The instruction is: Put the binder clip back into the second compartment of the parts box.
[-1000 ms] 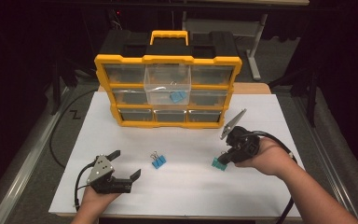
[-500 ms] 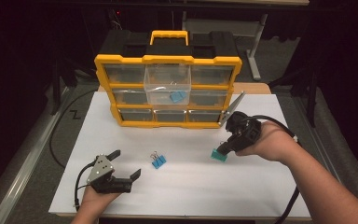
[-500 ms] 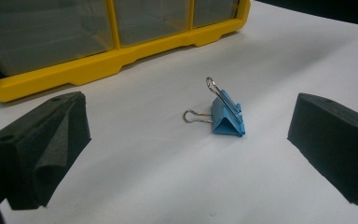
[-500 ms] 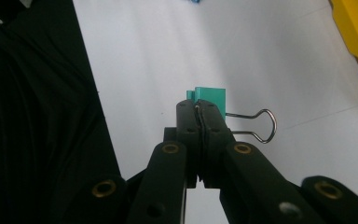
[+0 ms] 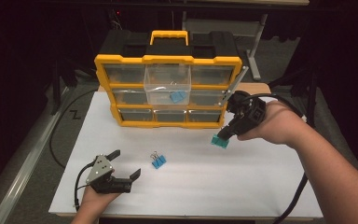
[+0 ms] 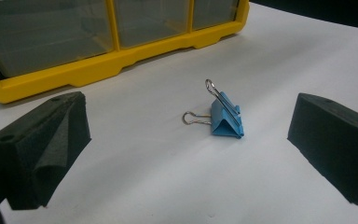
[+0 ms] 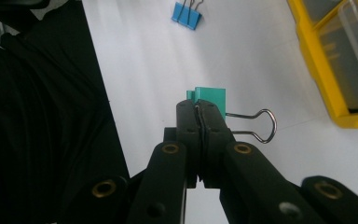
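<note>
Right gripper [image 5: 227,135] clamped tight on a teal binder clip [image 5: 219,141], held clear of the white sheet [image 5: 242,182] just off the lower right corner of the yellow drawer organizer [image 5: 168,91]. In the right gripper view the jaws meet on the clip's body [image 7: 210,97], wire handles sticking out to one side. Left gripper [image 5: 123,164] rests low at the near left of the sheet, jaws spread wide, nothing between the pads. A blue binder clip [image 5: 158,161] lies on the sheet just ahead of it; the left gripper view shows this clip [image 6: 225,117] between the two open jaws but apart from both, one handle up, one flat. Middle top drawer of the organizer is pulled out, another blue clip [image 5: 177,96] inside.
</note>
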Tool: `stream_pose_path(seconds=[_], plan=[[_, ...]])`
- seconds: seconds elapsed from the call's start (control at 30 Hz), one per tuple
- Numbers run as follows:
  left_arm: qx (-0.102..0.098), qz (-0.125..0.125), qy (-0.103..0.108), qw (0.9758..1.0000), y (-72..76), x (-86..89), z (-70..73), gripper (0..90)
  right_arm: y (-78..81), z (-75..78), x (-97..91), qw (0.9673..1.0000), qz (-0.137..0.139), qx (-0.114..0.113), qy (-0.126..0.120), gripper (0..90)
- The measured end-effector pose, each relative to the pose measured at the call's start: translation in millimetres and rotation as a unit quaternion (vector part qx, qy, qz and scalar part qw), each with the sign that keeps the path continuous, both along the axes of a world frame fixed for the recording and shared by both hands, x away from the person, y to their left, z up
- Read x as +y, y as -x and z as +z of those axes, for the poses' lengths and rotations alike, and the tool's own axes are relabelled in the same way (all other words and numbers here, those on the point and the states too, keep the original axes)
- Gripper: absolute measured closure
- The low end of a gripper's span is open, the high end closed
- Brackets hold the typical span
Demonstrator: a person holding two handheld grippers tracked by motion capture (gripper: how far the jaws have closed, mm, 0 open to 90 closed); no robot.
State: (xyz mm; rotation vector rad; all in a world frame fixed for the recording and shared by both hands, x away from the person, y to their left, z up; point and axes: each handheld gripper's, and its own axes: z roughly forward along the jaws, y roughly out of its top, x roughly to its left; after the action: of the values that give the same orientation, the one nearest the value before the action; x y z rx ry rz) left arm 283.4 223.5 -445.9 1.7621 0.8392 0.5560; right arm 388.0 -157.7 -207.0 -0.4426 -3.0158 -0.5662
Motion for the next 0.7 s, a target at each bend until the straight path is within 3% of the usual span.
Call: stream_pose_path(seconds=[0.7], plan=[[-0.001, -0.007, 0.000, 1.0000, 1.5, 1.5, 0.6, 0.3, -12.9, 93.7, 34.3, 0.9993, 0.013, -0.033, -0.009, 90.0]])
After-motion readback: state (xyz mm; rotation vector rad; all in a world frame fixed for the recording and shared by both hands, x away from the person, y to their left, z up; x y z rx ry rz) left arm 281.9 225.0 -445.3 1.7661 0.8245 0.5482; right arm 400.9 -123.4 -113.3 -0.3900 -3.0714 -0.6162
